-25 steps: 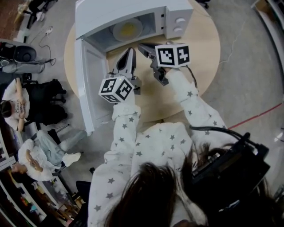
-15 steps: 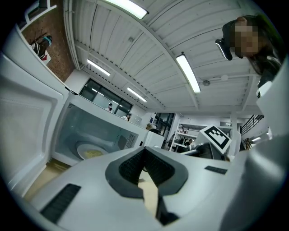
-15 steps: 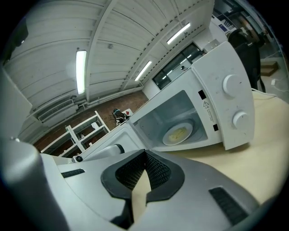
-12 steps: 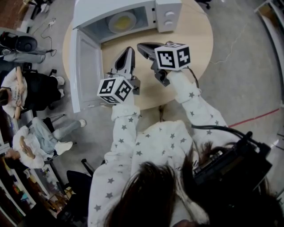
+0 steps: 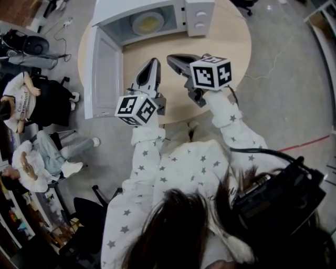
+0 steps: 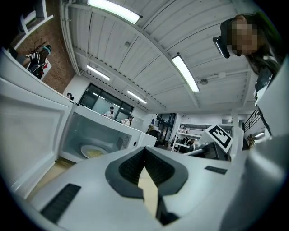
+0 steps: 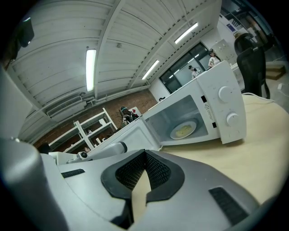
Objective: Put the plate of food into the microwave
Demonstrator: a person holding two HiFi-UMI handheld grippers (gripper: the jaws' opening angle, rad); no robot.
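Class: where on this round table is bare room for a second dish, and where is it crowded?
Free: the table in front of the microwave, from its open door to the right rim, and right of its dials. Crowded: the oven cavity, holding the plate of food; the near edge, under the left gripper and right gripper.

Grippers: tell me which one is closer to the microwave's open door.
The left gripper, on the door's side; the right gripper is farther, toward the knobs.

Closed, empty hand-held gripper point(image 6: 145, 151) facing open microwave point(image 6: 106, 130), plate point(image 6: 92, 152) inside
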